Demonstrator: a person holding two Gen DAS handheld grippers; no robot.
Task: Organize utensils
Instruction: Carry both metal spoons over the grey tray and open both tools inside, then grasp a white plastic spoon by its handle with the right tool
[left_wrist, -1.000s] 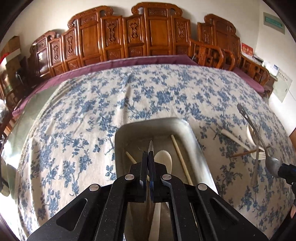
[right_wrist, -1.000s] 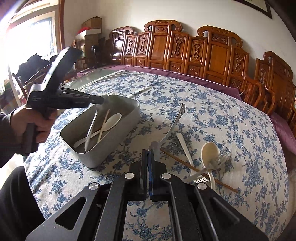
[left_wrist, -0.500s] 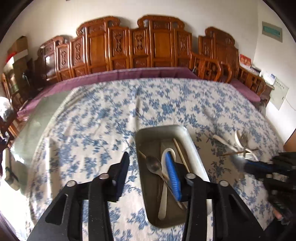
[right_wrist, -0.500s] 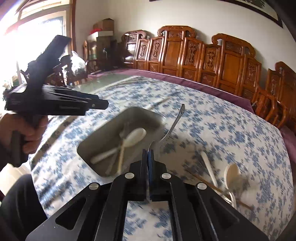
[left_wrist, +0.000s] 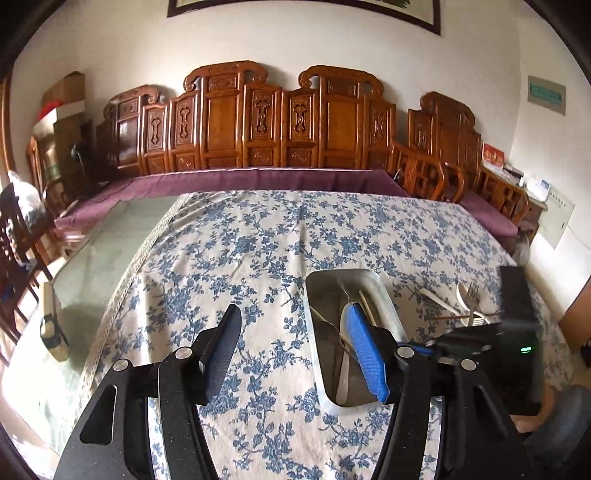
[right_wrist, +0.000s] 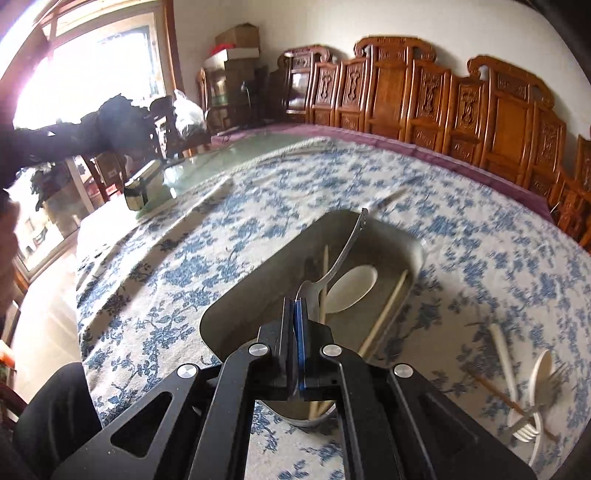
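floral cloth (right_wrist: 258, 206), probably metal spoon (right_wrist: 332, 266) in right tongs (right_wrist: 297, 314)

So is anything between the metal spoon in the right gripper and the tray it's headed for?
Nothing visible blocks it. The right gripper holds the metal spoon over the open metal tray; a white spoon and chopsticks lie inside, with bare floor beside them.

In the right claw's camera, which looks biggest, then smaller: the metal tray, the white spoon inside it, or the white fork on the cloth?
1. metal tray, far the biggest.
2. white spoon.
3. white fork: looks about as long as the spoon; too close to call.
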